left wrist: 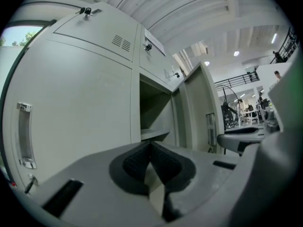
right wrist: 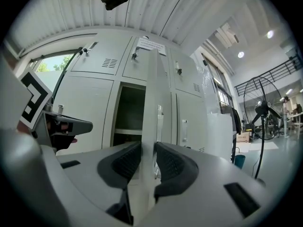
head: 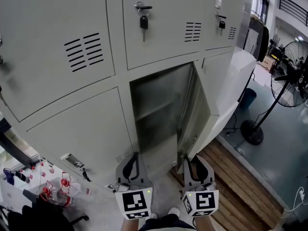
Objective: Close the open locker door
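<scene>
The open locker [head: 156,107] is in the lower row of a grey locker bank, with a shelf inside. Its door [head: 199,114] is swung out to the right, toward me. In the head view both grippers sit low, pointing level at the lockers. My left gripper [head: 133,156] faces the closed door left of the opening; its jaws [left wrist: 150,145] meet at the tips with nothing between them. My right gripper [head: 191,158] is in front of the door's free edge. In the right gripper view that edge [right wrist: 151,93] lines up with the narrow gap of the right gripper [right wrist: 147,148]; the pads do not visibly press on it.
Keys hang in the upper locker doors [head: 143,20]. A white wrapped cabinet [head: 236,81] stands right of the open door, with wooden planks [head: 236,177] on the floor before it. A standing fan [head: 288,76] and a blue bin [head: 248,98] are farther right. Bottles [head: 57,189] lie lower left.
</scene>
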